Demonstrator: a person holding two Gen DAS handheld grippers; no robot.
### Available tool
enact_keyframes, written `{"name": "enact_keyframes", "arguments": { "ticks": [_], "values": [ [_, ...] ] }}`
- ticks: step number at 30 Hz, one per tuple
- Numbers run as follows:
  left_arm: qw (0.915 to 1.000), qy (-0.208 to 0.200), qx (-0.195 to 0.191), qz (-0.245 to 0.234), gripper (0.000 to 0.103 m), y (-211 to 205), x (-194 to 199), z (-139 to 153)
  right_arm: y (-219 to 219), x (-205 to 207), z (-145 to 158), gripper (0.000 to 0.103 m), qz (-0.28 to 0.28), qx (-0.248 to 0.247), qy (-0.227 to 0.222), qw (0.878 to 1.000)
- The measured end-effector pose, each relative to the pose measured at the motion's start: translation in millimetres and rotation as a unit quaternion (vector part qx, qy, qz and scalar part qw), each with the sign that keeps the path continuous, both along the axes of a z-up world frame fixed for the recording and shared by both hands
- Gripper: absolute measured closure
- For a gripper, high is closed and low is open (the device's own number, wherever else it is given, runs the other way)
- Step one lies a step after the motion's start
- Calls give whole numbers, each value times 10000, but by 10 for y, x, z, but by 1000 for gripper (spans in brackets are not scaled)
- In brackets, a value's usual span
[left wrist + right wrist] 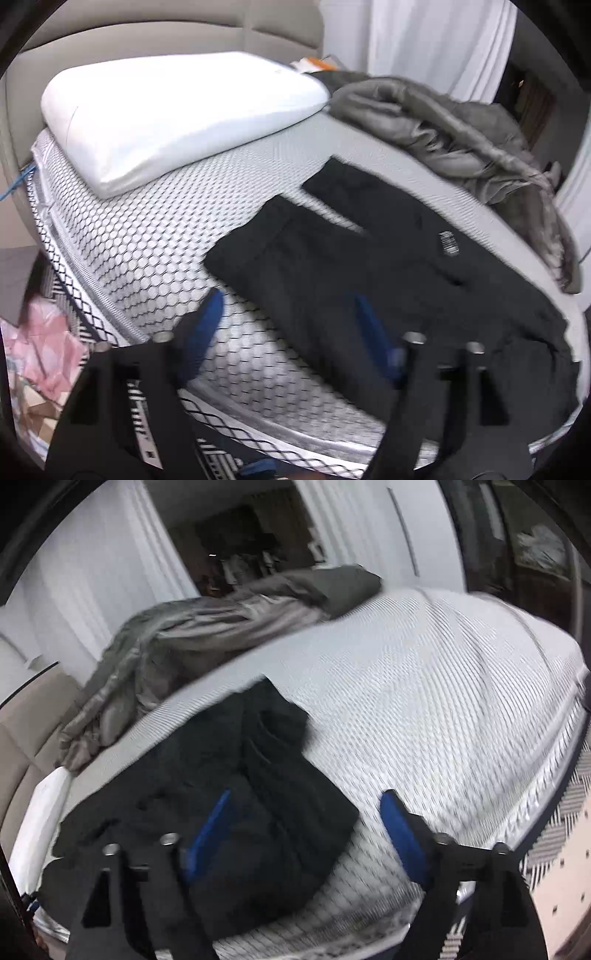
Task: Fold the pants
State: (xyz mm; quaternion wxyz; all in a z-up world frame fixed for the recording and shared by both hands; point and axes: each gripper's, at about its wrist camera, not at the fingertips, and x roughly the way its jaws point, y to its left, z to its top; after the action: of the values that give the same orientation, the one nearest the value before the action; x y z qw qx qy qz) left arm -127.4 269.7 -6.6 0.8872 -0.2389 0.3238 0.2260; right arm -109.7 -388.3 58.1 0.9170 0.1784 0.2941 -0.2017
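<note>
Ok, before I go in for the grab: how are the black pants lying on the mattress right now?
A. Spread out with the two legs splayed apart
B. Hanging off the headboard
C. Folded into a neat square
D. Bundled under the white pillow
A: in the left wrist view the black fabric pants lie flat on the white honeycomb-patterned mattress, their two legs diverging toward the white rectangular pillow, with mattress showing between them.

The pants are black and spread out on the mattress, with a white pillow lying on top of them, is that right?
Not quite. The black pants do lie spread on the mattress, but the white pillow sits apart from them, nearer the headboard, not on top. The left wrist view shows bare mattress between them.
</note>
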Motion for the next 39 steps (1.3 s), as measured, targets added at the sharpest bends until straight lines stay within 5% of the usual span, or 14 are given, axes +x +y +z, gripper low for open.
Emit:
{"name": "enact_keyframes", "arguments": {
  "ticks": [3,10,19,22,24,27,34,37,39],
  "values": [
    [9993,-137,-218,-278,1,-101,95,150,-48,315,174,3,398,259,-95,9988],
    [9975,-124,211,-662,1,-465,447,291,-320,1641,193,2,1025,966,377,9893],
    [9980,-58,-170,-603,1,-413,829,120,-849,2670,-448,8,1158,2084,1138,9645],
    [9985,19,-132,-539,1,-364,898,59,-849,2778,-455,22,1199,2161,1032,9635],
    [9986,69,-114,-504,1,-337,916,34,-774,2868,-383,58,1438,1876,1038,9661],
    [9989,91,-53,-451,1,-296,900,22,-658,3033,-378,97,1551,1511,1339,9670],
    [9996,214,-44,-154,1,-106,789,13,-789,3176,-230,95,899,340,1627,9820],
    [9998,171,-56,-34,1,-43,726,49,-911,3003,-156,83,717,595,1586,9829],
    [9998,161,-70,10,1,-22,686,50,-884,2742,-20,65,817,559,1216,9876]
  ]
}}
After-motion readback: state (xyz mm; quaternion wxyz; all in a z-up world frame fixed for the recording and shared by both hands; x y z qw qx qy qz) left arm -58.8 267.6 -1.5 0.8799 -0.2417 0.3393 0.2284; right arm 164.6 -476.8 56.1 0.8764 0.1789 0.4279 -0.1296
